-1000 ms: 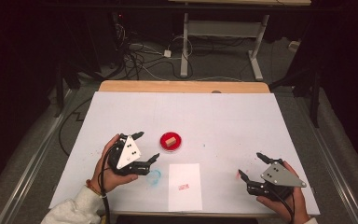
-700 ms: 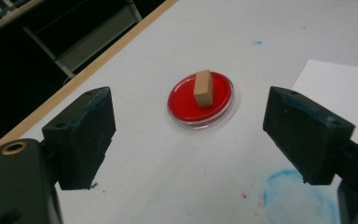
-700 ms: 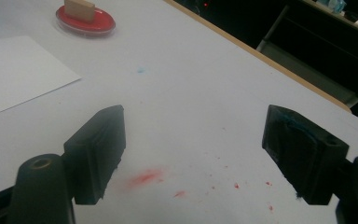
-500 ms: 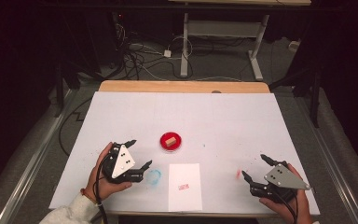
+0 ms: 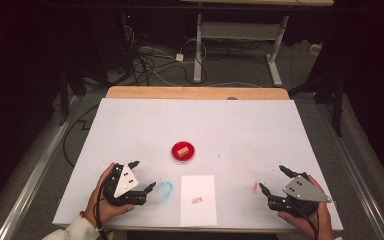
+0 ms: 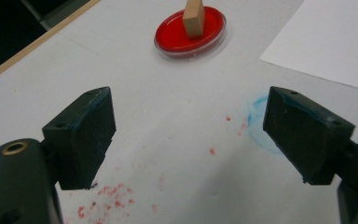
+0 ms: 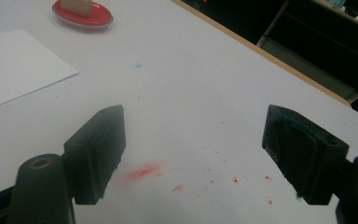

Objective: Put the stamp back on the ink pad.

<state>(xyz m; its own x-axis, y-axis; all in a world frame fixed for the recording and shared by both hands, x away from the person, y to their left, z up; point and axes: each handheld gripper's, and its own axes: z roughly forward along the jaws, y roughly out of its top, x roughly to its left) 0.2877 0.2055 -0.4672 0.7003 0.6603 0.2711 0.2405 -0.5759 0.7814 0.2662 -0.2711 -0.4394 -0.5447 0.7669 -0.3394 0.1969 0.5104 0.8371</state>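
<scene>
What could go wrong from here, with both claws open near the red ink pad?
1. The wooden stamp stands on the red ink pad; a careless grab could topple it or drag the pad.
2. The left claw sits beside a blue smear and could carry ink onto the white paper, which already bears a red print.

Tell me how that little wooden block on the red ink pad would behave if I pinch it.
The wooden block looks stiff and probably light. It stands taller than wide on the red ink pad, so a sideways nudge may tip it. Its underside is likely inked and could smear.
</scene>
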